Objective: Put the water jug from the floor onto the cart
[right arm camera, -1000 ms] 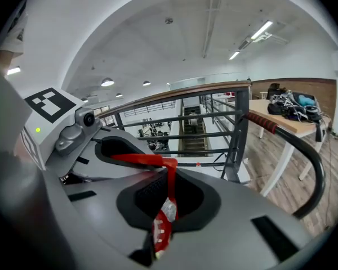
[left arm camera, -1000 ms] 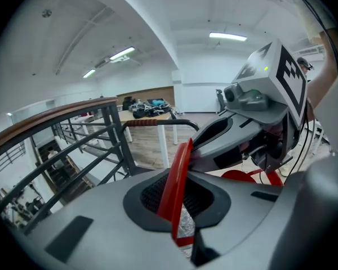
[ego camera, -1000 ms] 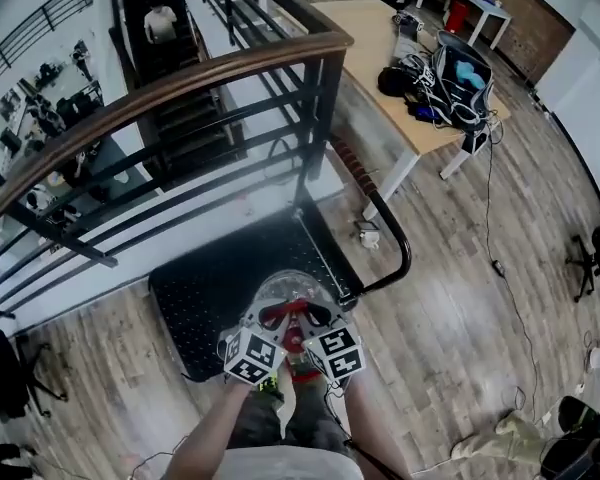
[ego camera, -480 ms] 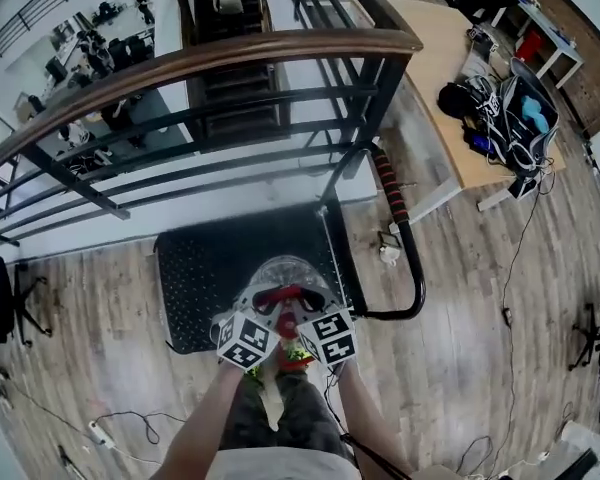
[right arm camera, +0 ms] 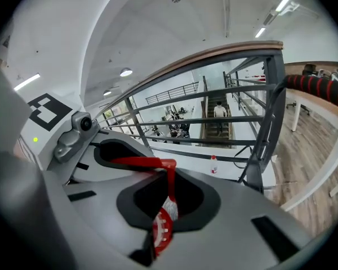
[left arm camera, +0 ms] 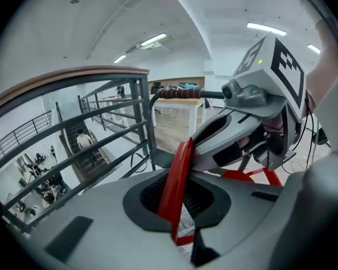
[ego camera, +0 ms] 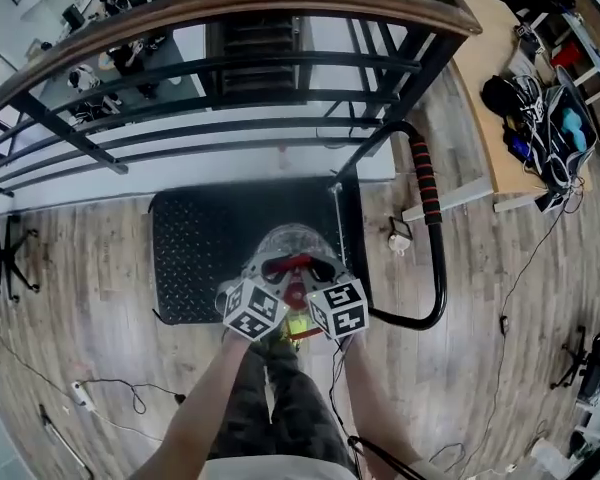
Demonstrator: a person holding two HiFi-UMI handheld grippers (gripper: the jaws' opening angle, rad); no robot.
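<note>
The clear water jug (ego camera: pixel 291 242) with a red handle (ego camera: pixel 290 264) is over the near right part of the black cart deck (ego camera: pixel 195 253). Whether it rests on the deck I cannot tell. My left gripper (ego camera: pixel 272 272) and right gripper (ego camera: pixel 315 272) grip the handle side by side from the near side. In the left gripper view the red handle (left arm camera: pixel 177 176) runs between the shut jaws of the left gripper (left arm camera: pixel 180 210), and the right gripper (left arm camera: pixel 253 114) is close beside it. The right gripper (right arm camera: pixel 164 210) is shut on the red handle (right arm camera: pixel 168 184) too.
The cart's black push bar (ego camera: pixel 435 258) with a red-and-black grip curves up at the right. A dark railing with a wooden rail (ego camera: pixel 230 13) stands just beyond the cart, with a stairwell behind it. A table (ego camera: pixel 480 78) with bags is far right. Cables (ego camera: pixel 110 398) lie on the wooden floor.
Both grippers have carried the jug forward and down over the cart deck. The railing and cart now sit more squarely ahead. Both grips on the handle are unchanged.
</note>
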